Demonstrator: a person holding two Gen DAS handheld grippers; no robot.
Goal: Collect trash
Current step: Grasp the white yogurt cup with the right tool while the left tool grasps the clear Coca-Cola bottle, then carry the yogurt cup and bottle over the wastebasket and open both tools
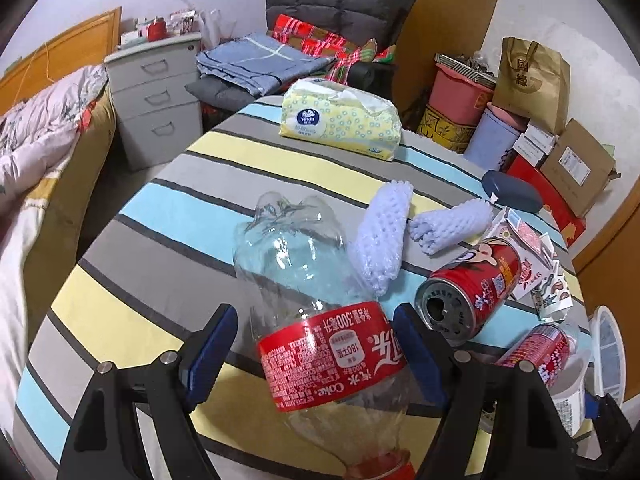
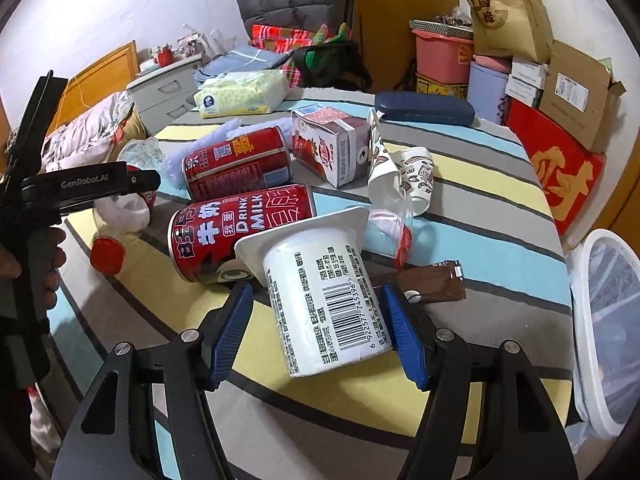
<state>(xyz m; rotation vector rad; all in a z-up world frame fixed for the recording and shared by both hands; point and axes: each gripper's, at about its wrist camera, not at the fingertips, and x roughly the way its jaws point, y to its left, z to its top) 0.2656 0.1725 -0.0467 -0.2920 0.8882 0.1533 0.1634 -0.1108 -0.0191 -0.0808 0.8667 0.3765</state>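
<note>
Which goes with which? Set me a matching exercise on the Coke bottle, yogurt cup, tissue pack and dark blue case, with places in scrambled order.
Things:
1. Coke bottle
2. Yogurt cup
3. Tissue pack
4. Dark blue case

Places:
a. Lying between the right gripper's fingers
b. Far side of the table, behind the milk carton
c. Far edge of the table, a tissue sticking out
d. Lying between the left gripper's fingers

Pairs: 1-d, 2-a, 3-c, 4-b
</note>
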